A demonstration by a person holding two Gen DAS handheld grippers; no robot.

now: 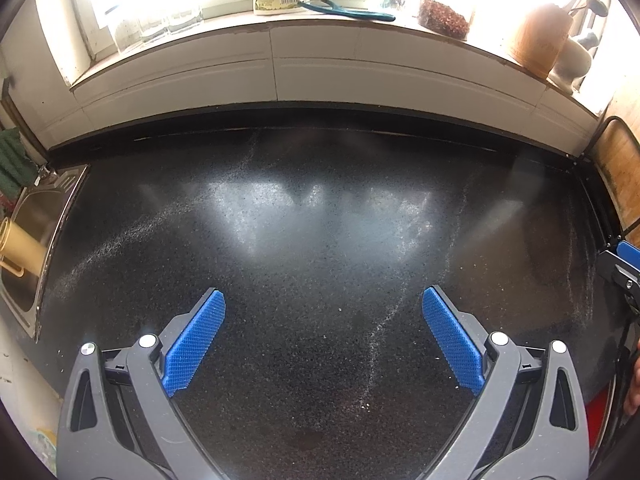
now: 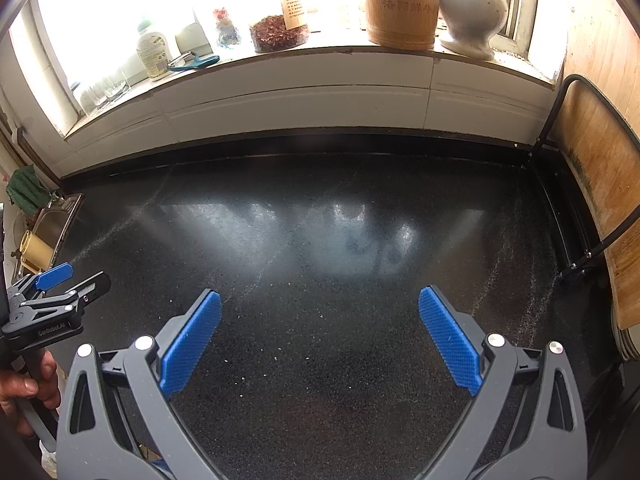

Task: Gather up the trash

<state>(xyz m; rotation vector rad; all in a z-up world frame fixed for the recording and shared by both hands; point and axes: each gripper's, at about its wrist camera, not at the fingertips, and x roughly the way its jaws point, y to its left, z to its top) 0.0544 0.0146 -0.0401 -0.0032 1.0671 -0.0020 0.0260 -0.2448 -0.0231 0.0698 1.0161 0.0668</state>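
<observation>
My left gripper point(image 1: 323, 300) is open and empty above the black speckled countertop point(image 1: 320, 216). My right gripper point(image 2: 320, 300) is open and empty above the same countertop point(image 2: 320, 240). The left gripper also shows at the left edge of the right wrist view point(image 2: 76, 278), held in a hand. The right gripper's tip shows at the right edge of the left wrist view point(image 1: 626, 264). Only small pale crumbs point(image 2: 260, 350) and dusty streaks point(image 1: 376, 344) lie on the counter. No larger piece of trash is in view.
A steel sink point(image 1: 36, 216) with a yellow cup point(image 1: 20, 246) lies at the left. A wooden cutting board point(image 2: 600, 184) in a wire rack stands at the right. The windowsill holds a bottle point(image 2: 154, 50), a peeler point(image 2: 192, 62), a jar of red flakes point(image 2: 278, 34), a bamboo canister point(image 2: 402, 4) and a mortar point(image 2: 474, 12).
</observation>
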